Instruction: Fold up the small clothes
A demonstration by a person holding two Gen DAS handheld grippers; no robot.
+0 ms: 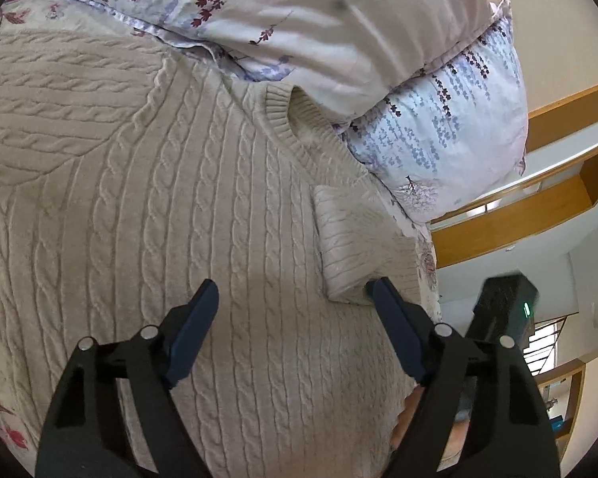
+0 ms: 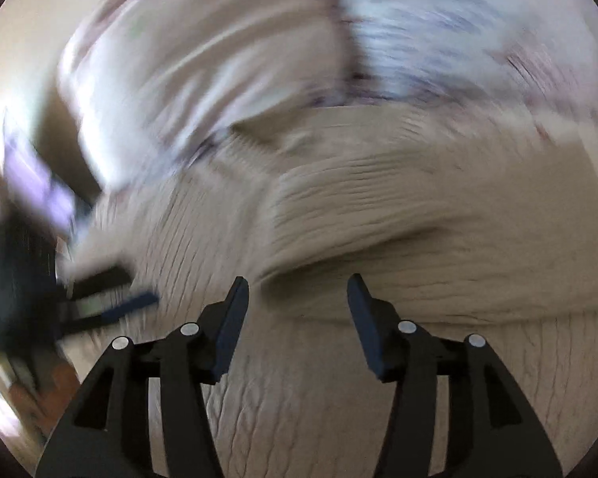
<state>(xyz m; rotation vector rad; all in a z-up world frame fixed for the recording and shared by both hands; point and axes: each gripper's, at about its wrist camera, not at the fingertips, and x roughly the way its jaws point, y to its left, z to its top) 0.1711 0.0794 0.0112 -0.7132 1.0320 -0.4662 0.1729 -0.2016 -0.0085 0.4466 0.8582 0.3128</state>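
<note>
A beige cable-knit sweater point(image 1: 159, 207) lies flat on the bed, neck opening point(image 1: 295, 119) toward the pillows. One sleeve point(image 1: 351, 235) is folded in over the body at the right. My left gripper point(image 1: 293, 290) is open and empty just above the sweater, its right fingertip point(image 1: 378, 290) at the folded sleeve's cuff. In the blurred right wrist view, my right gripper point(image 2: 297, 286) is open and empty over the sweater point(image 2: 339, 358), near a folded sleeve point(image 2: 398, 215). The other gripper point(image 2: 111, 302) shows at the left there.
Floral pillows point(image 1: 438, 131) lie against the sweater's neck end. The floral bedsheet point(image 1: 4, 390) shows at the left. The bed edge runs along the right, with wooden shelving point(image 1: 518, 215) and a black device point(image 1: 502, 306) beyond it.
</note>
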